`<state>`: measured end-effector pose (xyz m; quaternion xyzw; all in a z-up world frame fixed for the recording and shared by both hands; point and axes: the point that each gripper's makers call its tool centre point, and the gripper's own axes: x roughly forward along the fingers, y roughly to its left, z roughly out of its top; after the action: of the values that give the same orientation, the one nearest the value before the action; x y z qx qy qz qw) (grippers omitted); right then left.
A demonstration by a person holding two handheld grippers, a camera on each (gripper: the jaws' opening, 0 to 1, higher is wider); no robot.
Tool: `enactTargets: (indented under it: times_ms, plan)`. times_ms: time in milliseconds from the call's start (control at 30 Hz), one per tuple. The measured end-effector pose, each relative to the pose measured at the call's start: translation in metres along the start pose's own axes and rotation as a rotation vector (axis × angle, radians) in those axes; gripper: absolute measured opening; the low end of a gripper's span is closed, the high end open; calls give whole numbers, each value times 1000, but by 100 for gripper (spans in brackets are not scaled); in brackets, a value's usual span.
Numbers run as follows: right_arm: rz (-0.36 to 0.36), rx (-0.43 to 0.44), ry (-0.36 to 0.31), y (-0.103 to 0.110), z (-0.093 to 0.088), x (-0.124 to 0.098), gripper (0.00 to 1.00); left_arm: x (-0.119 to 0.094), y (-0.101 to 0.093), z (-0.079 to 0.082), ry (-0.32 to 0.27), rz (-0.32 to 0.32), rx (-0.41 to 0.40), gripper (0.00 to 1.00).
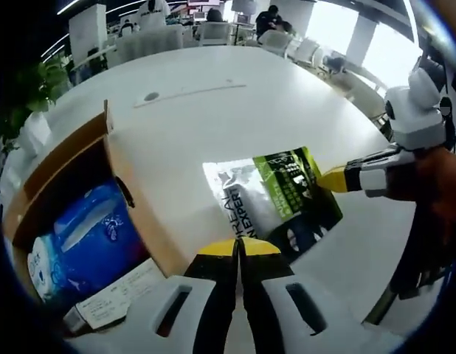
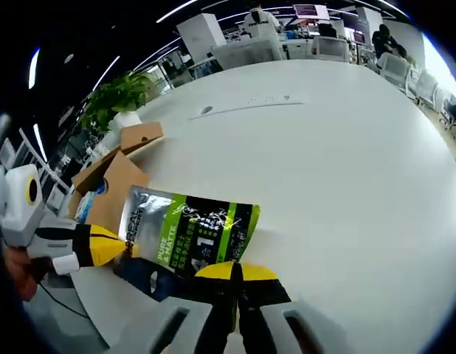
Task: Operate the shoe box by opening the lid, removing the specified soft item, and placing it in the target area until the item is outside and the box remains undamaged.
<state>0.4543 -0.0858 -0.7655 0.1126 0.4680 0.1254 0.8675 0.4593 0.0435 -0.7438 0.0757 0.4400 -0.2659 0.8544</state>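
The soft pouch [image 1: 276,198] [image 2: 187,232], silver, green and black with white print, is outside the shoe box [image 1: 132,214] [image 2: 110,184] and lies on the white table [image 1: 235,110] [image 2: 324,147], just to the right of the box's brown cardboard wall in the left gripper view. The left gripper [image 1: 239,247] [image 2: 114,249] has its yellow-tipped jaws pressed together at the near edge of the pouch, but I cannot tell if it really pinches the pouch or only touches it. The right gripper [image 2: 235,271] [image 1: 333,179] also has its jaws together at the opposite edge of the pouch; from the left gripper view its yellow tips reach the right side of the pouch, and again the grip itself cannot be confirmed. The shoe box is open, and inside it there is a blue soft pack [image 1: 91,240] and a white paper label [image 1: 114,295] near the front corner. In the right gripper view the open lid flap [image 2: 142,136] stands behind the box. Far on the table there is a small round grey spot [image 1: 151,96] [image 2: 206,110]. Behind the table are a green plant [image 2: 121,96], white chairs [image 1: 213,31] and seated people [image 1: 268,18] in an office.
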Motion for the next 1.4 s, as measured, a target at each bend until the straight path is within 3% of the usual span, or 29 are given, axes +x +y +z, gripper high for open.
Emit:
enactTargets:
  times_ms: [200, 567, 867, 967, 1400]
  plan:
    - [-6, 4, 10, -8, -5, 1, 0, -2, -8, 3, -33, -9, 16, 0]
    - [4, -2, 28, -2, -12, 8, 0, 11, 0, -22, 23, 28, -9, 0]
    - [13, 10, 27, 4, -12, 12, 0, 18, 11, -25, 45, 62, 3, 0]
    - [18, 16, 27, 5, -10, 14, 0, 20, 17, -25, 50, 58, -23, 1]
    - [27, 29, 24, 9, -10, 18, 0, 23, 24, -20, 50, 55, 18, 1]
